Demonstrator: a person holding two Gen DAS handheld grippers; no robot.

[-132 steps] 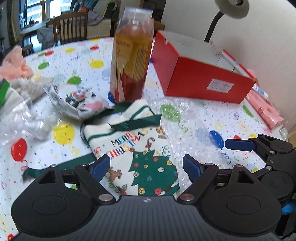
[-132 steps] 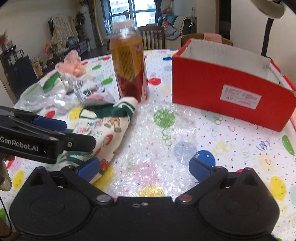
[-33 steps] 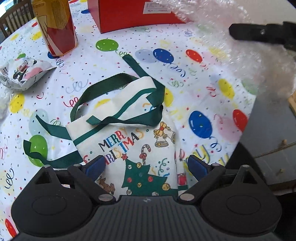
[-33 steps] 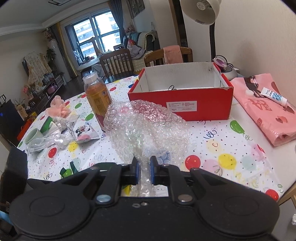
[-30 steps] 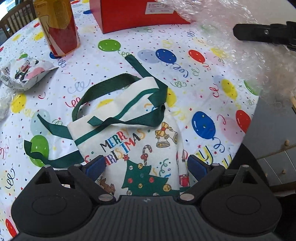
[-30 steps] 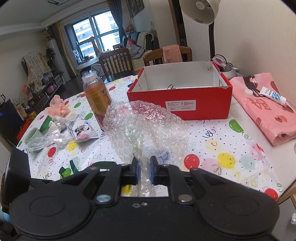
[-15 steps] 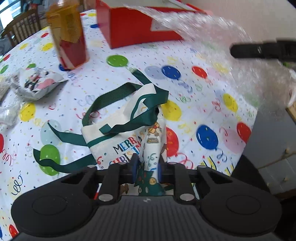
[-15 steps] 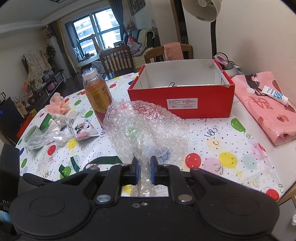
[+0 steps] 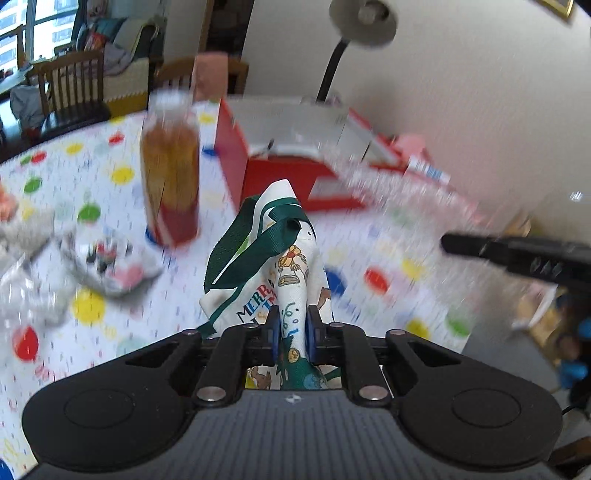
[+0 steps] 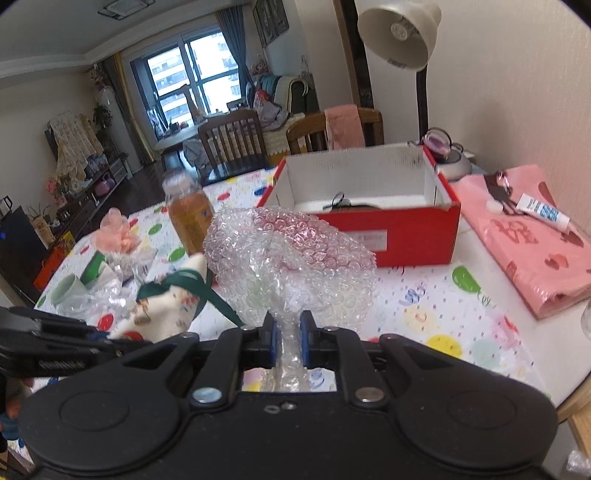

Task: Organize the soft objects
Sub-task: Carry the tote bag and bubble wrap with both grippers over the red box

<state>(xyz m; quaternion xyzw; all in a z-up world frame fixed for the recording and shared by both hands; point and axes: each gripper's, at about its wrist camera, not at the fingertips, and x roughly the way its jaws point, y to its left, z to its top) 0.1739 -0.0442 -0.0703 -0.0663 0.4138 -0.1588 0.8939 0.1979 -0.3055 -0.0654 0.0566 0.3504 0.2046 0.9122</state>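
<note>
My left gripper [image 9: 290,334] is shut on the Christmas tote bag [image 9: 291,258], white cloth with green straps, and holds it up off the table. The bag also shows in the right wrist view [image 10: 166,314], at the lower left. My right gripper [image 10: 287,338] is shut on a sheet of bubble wrap [image 10: 291,266] and holds it in the air in front of the red cardboard box [image 10: 388,229]. The box is open at the top and stands on the table's far side. The right gripper's side [image 9: 517,254] shows at the right of the blurred left wrist view.
A bottle of amber drink [image 10: 190,218] stands left of the box. A snack packet [image 9: 110,262], clear plastic and a pink soft thing [image 10: 114,232] lie at the left. A pink bag [image 10: 535,251] with a tube lies at the right. A lamp [image 10: 402,33] stands behind the box.
My left gripper has closed on the Christmas bag and lifted it off the table, tilting up toward the box. My right gripper still holds the bubble wrap, a little higher.
</note>
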